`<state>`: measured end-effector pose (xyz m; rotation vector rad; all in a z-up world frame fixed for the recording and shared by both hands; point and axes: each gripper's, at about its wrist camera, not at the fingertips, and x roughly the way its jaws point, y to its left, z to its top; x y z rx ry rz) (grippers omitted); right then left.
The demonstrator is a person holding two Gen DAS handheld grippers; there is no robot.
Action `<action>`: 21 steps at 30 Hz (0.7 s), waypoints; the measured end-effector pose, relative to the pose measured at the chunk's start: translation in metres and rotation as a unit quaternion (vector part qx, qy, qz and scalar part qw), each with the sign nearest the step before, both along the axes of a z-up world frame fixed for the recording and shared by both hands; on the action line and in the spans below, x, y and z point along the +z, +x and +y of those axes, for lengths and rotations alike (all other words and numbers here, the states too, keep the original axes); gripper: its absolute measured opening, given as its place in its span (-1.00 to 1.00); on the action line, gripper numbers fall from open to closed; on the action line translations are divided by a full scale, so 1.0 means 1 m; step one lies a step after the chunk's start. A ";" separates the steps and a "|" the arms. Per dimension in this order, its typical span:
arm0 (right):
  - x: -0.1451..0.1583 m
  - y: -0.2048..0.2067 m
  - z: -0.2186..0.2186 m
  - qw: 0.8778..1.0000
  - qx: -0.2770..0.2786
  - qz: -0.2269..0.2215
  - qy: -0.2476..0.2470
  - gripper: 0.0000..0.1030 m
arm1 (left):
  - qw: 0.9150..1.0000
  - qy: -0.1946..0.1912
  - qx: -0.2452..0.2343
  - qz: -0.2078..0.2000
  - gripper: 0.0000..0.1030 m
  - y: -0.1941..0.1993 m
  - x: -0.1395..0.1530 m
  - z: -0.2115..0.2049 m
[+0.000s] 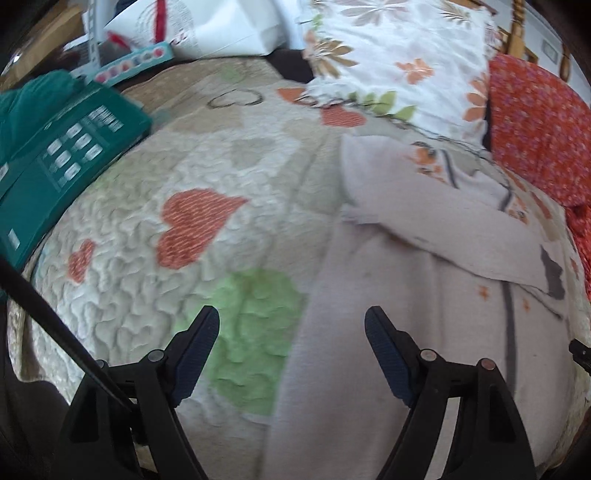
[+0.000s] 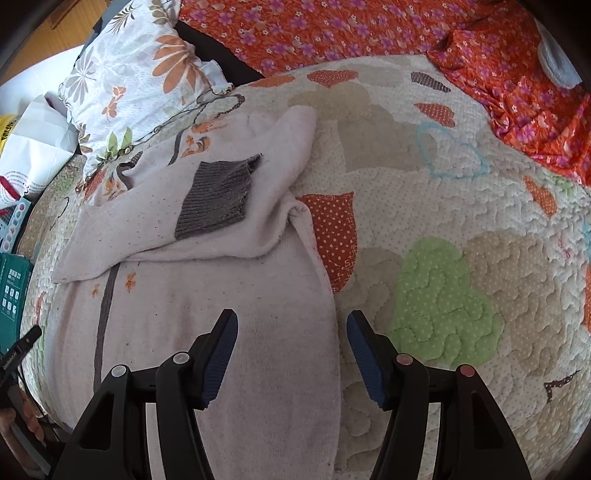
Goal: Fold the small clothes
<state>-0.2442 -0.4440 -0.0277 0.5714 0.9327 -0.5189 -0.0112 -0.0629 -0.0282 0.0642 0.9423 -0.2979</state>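
A small pale pink sweater (image 1: 406, 295) with grey trim lies flat on the quilted heart-patterned bedspread (image 1: 147, 258). In the right wrist view the sweater (image 2: 207, 332) has one sleeve folded across its chest, the grey ribbed cuff (image 2: 214, 199) on top. My left gripper (image 1: 291, 325) is open and empty, straddling the sweater's left edge. My right gripper (image 2: 291, 328) is open and empty, straddling the sweater's right edge near the hem.
A floral white pillow (image 1: 399, 55) and an orange flowered cloth (image 2: 332, 29) lie at the head of the bed. A teal box (image 1: 62, 162) and a white paper bag (image 1: 221, 26) sit at the left. The bedspread (image 2: 461, 221) stretches to the right.
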 end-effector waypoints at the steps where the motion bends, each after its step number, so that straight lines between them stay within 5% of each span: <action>1: -0.001 0.001 0.000 1.000 0.000 0.000 0.001 0.29 | 1.000 0.001 0.006 0.005 0.56 0.001 -0.003 0.007; 21: 0.001 -0.010 -0.021 0.997 -0.048 -0.042 0.037 0.31 | 0.998 -0.035 -0.006 0.047 0.68 0.013 -0.019 0.023</action>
